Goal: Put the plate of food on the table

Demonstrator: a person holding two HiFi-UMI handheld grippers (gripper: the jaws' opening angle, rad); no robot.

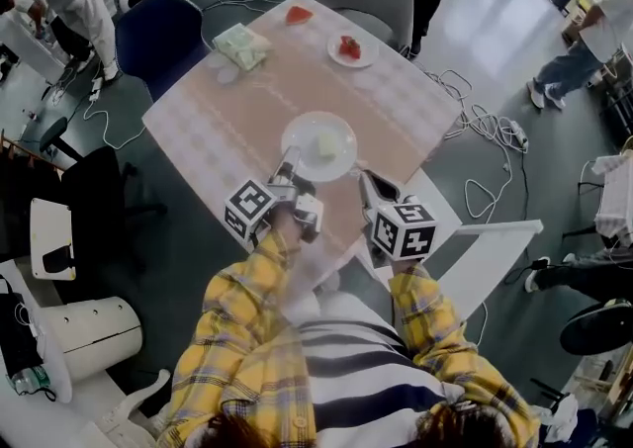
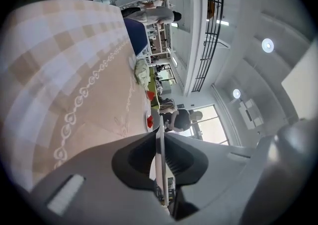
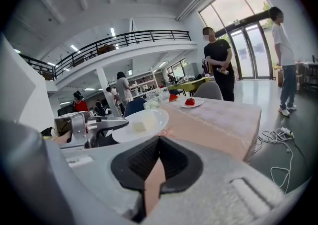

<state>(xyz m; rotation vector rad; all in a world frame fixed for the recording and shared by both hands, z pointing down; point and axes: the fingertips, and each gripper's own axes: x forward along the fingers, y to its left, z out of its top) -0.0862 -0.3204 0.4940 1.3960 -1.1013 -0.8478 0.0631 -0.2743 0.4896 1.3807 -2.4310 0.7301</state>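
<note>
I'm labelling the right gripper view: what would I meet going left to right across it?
left gripper → white plate → red slice → small plate with red food → person in black → person in a white top

In the left gripper view I see my plate only edge-on; the food on it is hidden there.

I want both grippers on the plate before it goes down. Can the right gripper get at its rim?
Probably yes. The right gripper sits beside the plate, at its near-right rim, with nothing between them, though its jaws are shut and must open first. The left gripper grips the near-left rim.
</note>
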